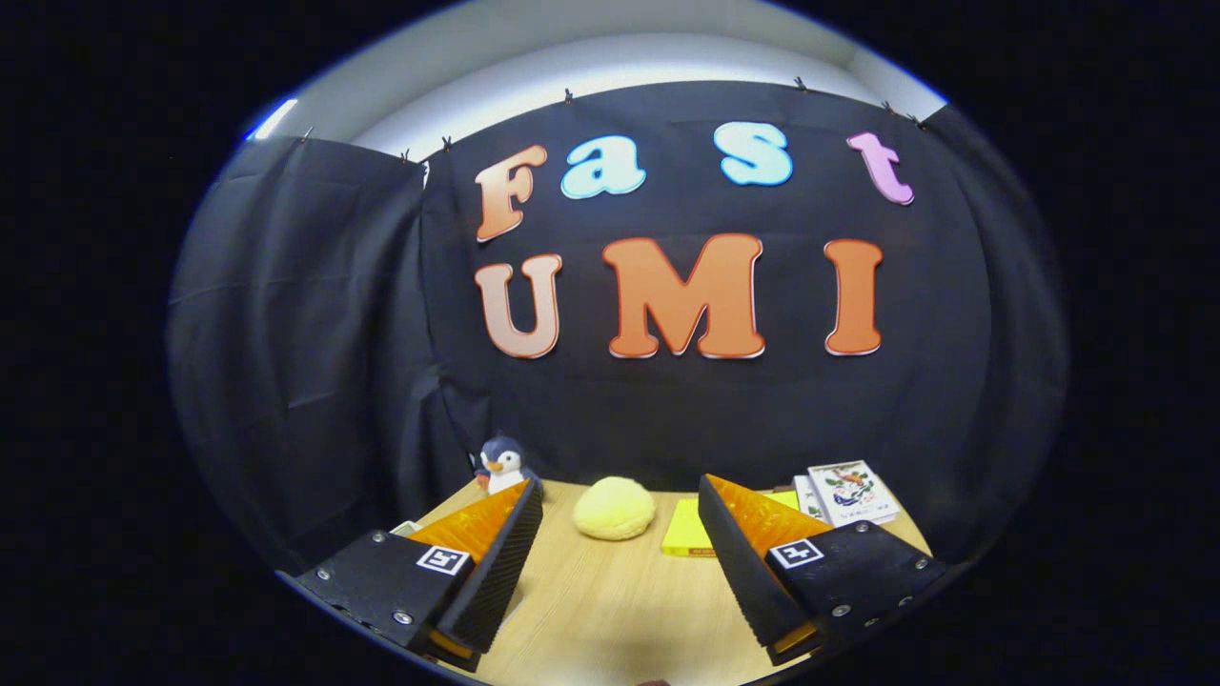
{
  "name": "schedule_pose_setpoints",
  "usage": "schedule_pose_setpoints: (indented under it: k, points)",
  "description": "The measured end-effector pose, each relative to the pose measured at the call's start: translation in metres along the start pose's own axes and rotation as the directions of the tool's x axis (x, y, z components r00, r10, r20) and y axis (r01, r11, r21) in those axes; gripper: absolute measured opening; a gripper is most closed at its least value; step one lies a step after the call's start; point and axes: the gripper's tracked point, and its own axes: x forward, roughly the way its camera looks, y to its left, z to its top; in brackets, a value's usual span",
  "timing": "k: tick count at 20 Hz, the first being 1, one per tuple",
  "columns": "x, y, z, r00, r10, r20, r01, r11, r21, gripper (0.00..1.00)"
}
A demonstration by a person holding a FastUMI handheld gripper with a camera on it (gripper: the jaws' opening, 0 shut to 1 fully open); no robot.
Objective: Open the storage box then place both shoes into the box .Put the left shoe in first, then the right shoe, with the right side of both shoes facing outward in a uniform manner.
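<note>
Shoes and storage box: I cannot tell where they are, and so I cannot tell their long axis or the way they point, because the near part of the tabletop [610, 610] is cut off under the fingers. The gripper [619, 483] has its fingers wide apart, with nothing between them except bare light wood, and they hold nothing. Beyond the fingers, in the gap between their tips, a round yellow soft thing [614, 508] lies on the tabletop; whether it is a cushion or a toy is hard to say. Just behind the tip of the left finger [496, 562] stands a small penguin toy [502, 464], upright, its lower body hidden by that finger. Beside the same finger, on its outer side, a small pale corner [405, 526] shows, too little to name. The right finger [753, 572] covers a part of a flat yellow pad [686, 530], which lies near the soft thing but apart from it. Behind this finger some books [851, 493] lie flat, the top one with a drawn picture on the cover, the lower ones mostly hidden. A black cloth wall [286, 381] closes the tabletop at the back and at the left side.
</note>
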Motion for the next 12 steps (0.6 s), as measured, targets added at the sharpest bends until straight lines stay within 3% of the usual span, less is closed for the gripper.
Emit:
schedule_pose_setpoints:
  k: [6, 12]
  points:
    - [-0.024, -0.054, 0.025, 0.986, -0.106, 0.127, 0.110, 0.994, -0.023, 0.98]
    - [-0.036, -0.079, 0.028, 0.971, -0.165, 0.171, 0.167, 0.986, -0.001, 0.98]
